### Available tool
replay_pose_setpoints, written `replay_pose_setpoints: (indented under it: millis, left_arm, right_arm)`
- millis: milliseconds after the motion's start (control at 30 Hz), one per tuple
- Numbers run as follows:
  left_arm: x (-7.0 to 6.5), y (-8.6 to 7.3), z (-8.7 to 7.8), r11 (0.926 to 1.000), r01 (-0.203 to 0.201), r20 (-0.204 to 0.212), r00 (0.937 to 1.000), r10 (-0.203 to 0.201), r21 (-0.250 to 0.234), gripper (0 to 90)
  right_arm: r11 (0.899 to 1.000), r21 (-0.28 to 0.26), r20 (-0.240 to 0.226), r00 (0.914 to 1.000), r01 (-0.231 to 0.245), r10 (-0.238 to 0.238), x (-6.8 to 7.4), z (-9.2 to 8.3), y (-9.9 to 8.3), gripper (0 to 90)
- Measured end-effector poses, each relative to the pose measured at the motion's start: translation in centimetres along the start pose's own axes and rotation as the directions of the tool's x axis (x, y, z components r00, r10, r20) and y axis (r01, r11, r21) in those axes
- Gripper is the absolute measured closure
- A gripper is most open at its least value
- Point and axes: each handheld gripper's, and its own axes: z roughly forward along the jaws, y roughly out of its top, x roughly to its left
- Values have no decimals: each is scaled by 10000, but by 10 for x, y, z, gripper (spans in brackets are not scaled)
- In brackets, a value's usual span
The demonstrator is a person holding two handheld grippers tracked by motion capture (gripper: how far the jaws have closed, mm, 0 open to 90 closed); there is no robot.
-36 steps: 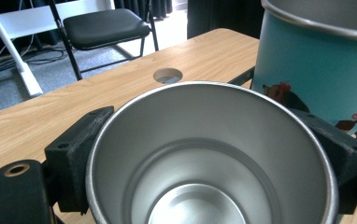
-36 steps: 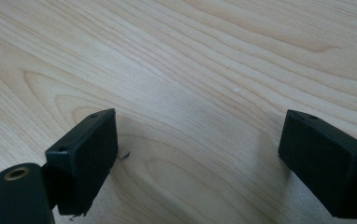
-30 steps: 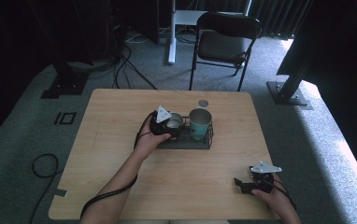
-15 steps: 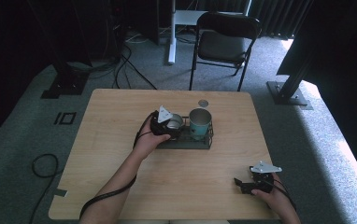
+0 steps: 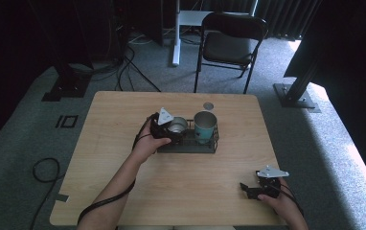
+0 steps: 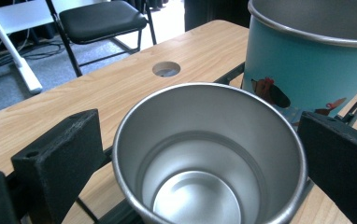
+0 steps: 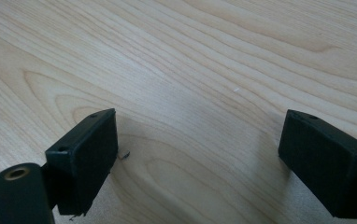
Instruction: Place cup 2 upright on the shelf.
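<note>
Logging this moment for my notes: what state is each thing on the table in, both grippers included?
Steel cup: upright, empty, in the rack, between the left gripper's jaws.
Teal cup: upright in the rack, beside the steel cup.
Wire rack: flat on the table.
Left gripper: open around the steel cup.
Right gripper: open, empty, over bare table.

Probably lab: floor cables (image 5: 123, 67), stands (image 5: 300, 91)

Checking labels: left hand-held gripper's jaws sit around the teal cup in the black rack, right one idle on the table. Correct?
One error: the left hand-held gripper has its jaws around the bare steel cup, not the teal cup, which stands beside it in the black rack. The left gripper view shows this. The right hand-held gripper is idle on the table.
</note>
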Motion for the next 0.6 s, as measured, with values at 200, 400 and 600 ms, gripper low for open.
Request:
replay_pose_setpoints:
  millis: [200, 400, 600]
  left_arm:
    - [1, -1, -9, 10000, 8, 75, 10000, -7, -71, 27]
    - [1, -3, -19, 9996, 222, 79, 9997, -221, -180, 27]
    - [2, -3, -30, 9994, 224, 77, 9997, -222, -274, 27]
  right_arm:
    - [10000, 2, 2, 10000, 0, 0, 0, 0, 0, 115]
    - [10000, 2, 2, 10000, 0, 0, 0, 0, 0, 115]
    - [10000, 2, 3, 10000, 0, 0, 0, 0, 0, 114]
